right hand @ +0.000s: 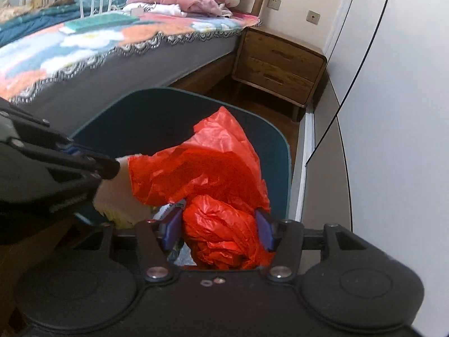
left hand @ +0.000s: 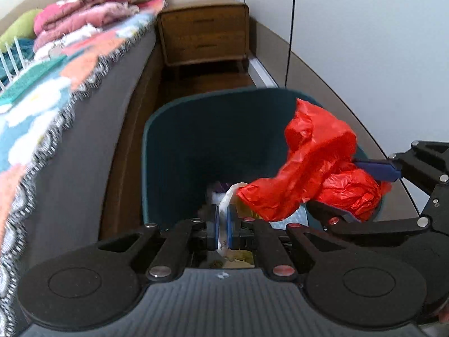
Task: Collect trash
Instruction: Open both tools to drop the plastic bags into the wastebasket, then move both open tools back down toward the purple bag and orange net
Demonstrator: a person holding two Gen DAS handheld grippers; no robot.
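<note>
Crumpling over the dark teal bin (left hand: 174,151), the red plastic bag (left hand: 317,163) is thin, glossy and heavily creased, bunched at the bin's right rim. Right gripper (right hand: 219,229): jaws pinch a wad of it. Left gripper (left hand: 223,226): jaws nearly pressed together on a whitish scrap (left hand: 226,196) inside the bin. Bin stands on the floor beside the bed (right hand: 118,64), nightstand (right hand: 277,67) beyond.

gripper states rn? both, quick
Left gripper: closed on a white plastic bag in the bin.
Right gripper: closed around the red plastic bag.
</note>
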